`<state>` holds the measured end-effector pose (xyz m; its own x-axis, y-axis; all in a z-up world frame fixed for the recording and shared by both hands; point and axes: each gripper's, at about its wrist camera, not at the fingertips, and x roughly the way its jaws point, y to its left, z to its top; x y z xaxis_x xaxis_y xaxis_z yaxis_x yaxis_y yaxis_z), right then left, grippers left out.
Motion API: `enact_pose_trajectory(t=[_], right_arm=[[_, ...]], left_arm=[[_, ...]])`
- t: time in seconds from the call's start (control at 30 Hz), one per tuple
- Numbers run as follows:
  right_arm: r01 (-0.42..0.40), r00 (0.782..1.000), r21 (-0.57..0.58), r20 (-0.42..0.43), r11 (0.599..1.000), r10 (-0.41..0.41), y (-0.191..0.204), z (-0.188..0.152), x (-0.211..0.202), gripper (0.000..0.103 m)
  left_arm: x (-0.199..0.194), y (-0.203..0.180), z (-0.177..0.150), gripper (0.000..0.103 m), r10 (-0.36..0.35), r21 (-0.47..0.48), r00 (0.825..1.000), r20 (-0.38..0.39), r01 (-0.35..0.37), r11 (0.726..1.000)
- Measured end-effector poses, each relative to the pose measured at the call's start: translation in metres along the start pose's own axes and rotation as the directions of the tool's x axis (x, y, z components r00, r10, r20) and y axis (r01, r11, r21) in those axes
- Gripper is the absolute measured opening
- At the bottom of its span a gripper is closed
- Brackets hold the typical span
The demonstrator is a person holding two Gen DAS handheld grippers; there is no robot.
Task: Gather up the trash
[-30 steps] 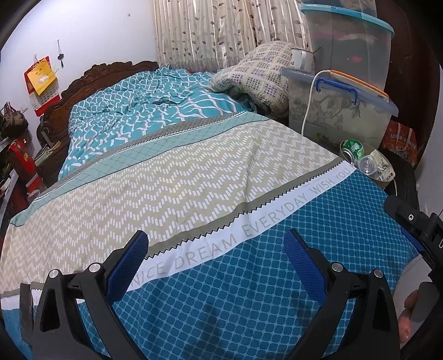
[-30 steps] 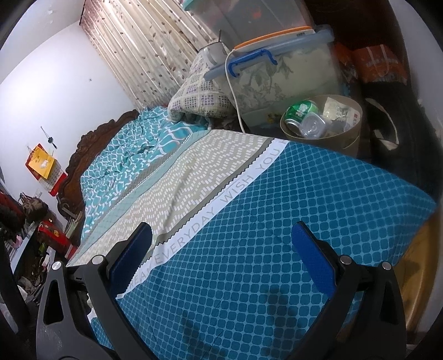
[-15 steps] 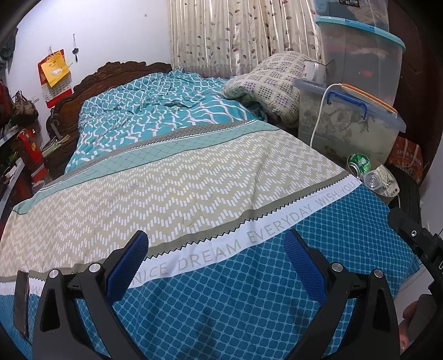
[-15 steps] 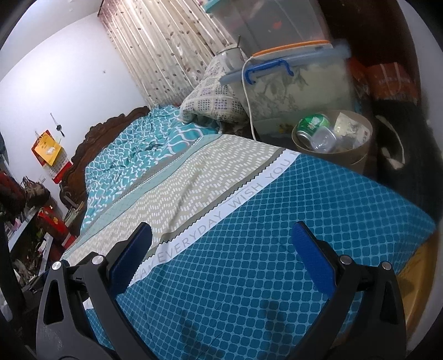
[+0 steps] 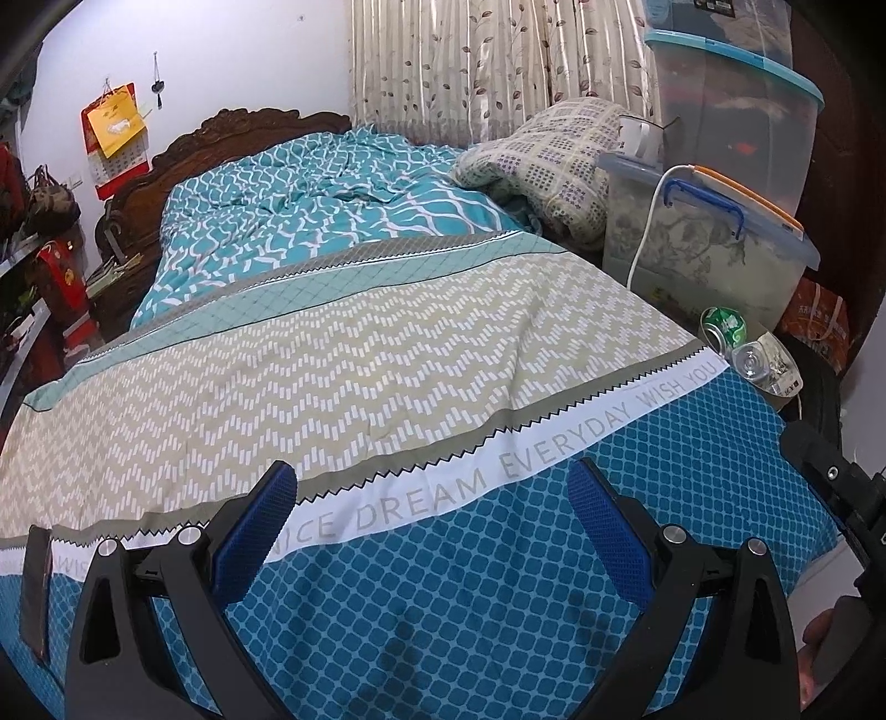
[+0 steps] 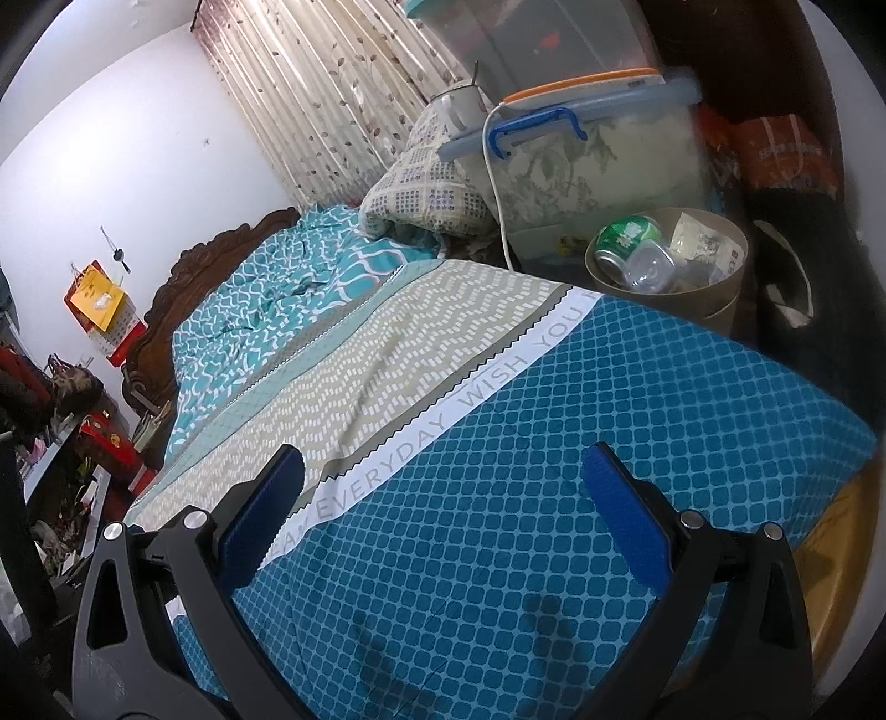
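left wrist view: left gripper (image 5: 432, 515) hovered spread and empty over the bedspread (image 5: 387, 360). right wrist view: right gripper (image 6: 443, 498) likewise released; green can (image 6: 626, 241) and clear plastic tub (image 6: 650, 266) lay in the bin (image 6: 720, 299) beside the bed, both probably light and crushable, best pinched gently at the rim.

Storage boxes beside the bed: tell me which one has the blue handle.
The lower storage box, orange-edged lid, white cable draped over it; the upper box shows no handle.

Bed (image 5: 387, 343): fills the near and middle ground, headboard (image 5: 221, 138) at the far end.
Pillow (image 5: 554, 166): far right on the bed.
Storage bins (image 5: 714, 243): right of the bed, beside the pillow.
Trash bucket (image 6: 714, 302): right of the bed, nearer than the bins.
Can (image 6: 626, 241): in the bucket, with a plastic container (image 6: 648, 266).
Phone (image 5: 36, 592): near left on the bed.
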<state>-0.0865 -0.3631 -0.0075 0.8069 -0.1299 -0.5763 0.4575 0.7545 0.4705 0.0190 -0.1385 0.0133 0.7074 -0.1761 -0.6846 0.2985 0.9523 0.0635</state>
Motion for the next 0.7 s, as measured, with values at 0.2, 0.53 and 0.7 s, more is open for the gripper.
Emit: enact_pose_trajectory(t=[0.2, 0.53, 0.7], right_arm=[[-0.005, 1.000, -0.004, -0.013, 1.000, 0.005, 0.001, -0.001, 0.003, 0.100], [0.004, 1.000, 0.021, -0.013, 1.000, -0.004, -0.007, 0.004, 0.006, 0.100], [0.004, 0.999, 0.026, -0.031, 1.000, -0.003, -0.009, 0.002, 0.009, 0.100]], left_arm=[[0.002, 0.001, -0.001, 0.094, 0.003, -0.006, 1.000, -0.012, -0.003, 1.000], [0.008, 0.008, -0.002, 0.094, 0.012, -0.033, 0.999, -0.035, -0.013, 0.999], [0.009, 0.012, -0.001, 0.094, 0.018, -0.047, 0.999, -0.042, -0.020, 0.999]])
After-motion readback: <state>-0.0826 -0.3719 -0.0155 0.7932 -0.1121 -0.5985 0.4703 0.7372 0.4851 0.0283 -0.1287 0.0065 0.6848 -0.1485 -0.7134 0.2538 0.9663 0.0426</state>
